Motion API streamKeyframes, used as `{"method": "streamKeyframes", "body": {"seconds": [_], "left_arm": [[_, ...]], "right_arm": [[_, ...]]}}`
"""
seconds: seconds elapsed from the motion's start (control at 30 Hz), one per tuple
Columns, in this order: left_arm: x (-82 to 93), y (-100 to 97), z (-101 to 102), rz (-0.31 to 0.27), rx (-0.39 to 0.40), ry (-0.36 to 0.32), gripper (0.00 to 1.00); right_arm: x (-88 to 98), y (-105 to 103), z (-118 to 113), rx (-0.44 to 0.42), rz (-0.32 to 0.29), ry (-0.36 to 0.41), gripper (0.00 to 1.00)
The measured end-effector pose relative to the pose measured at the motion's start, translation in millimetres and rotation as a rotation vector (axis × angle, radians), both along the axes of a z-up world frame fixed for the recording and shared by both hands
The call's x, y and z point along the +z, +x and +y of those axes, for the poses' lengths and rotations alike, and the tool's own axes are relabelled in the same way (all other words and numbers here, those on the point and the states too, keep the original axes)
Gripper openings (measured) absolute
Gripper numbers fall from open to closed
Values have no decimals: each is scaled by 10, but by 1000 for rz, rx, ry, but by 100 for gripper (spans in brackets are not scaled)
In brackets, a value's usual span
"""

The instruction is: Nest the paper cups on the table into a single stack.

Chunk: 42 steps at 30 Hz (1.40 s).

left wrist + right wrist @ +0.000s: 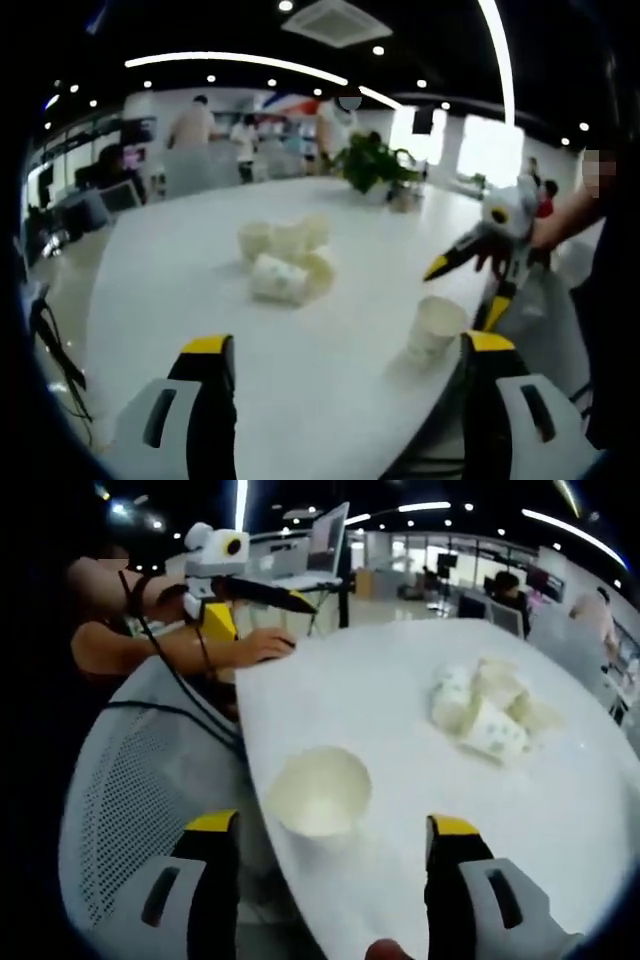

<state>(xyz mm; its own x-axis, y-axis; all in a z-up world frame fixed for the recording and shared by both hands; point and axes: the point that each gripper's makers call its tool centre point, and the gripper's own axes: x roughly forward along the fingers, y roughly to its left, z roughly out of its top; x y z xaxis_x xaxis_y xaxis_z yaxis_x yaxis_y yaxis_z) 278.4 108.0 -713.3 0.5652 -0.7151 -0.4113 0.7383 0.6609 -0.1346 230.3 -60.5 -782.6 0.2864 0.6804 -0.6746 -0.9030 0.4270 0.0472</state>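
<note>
Upright white cup [320,790], empty.

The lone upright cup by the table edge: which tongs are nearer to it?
Right. The right tongs face the cup just ahead, between their open jaws; the left tongs hang farther off, beyond it.

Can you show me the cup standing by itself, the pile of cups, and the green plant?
lone paper cup [320,790]: right gripper view, inside its open mouth.
pile of paper cups [285,260]: left gripper view, on the tipped front cup.
potted plant [372,160]: left gripper view, its leaves.
</note>
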Motion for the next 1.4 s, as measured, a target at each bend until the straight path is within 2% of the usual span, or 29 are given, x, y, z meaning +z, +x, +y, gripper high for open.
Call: {"method": "streamKeyframes", "body": {"seconds": [0.5, 0.63, 0.83, 1.1, 1.4], "left_arm": [[26, 111, 26, -4, -28, 12, 93], [24, 155, 28, -1, -25, 5, 93], [13, 202, -32, -6, -35, 5, 94], [6, 278, -47, 2, -34, -1, 93], [22, 353, -103, 2, -44, -2, 93]], "right_arm": [[216, -67, -113, -47, -44, 29, 73], [370, -6, -150, -97, -87, 62, 72], [479, 97, -238, -161, -128, 73, 73], [606, 316, -469, -321, -168, 111, 81], [594, 361, -644, -392, -174, 105, 91]]}}
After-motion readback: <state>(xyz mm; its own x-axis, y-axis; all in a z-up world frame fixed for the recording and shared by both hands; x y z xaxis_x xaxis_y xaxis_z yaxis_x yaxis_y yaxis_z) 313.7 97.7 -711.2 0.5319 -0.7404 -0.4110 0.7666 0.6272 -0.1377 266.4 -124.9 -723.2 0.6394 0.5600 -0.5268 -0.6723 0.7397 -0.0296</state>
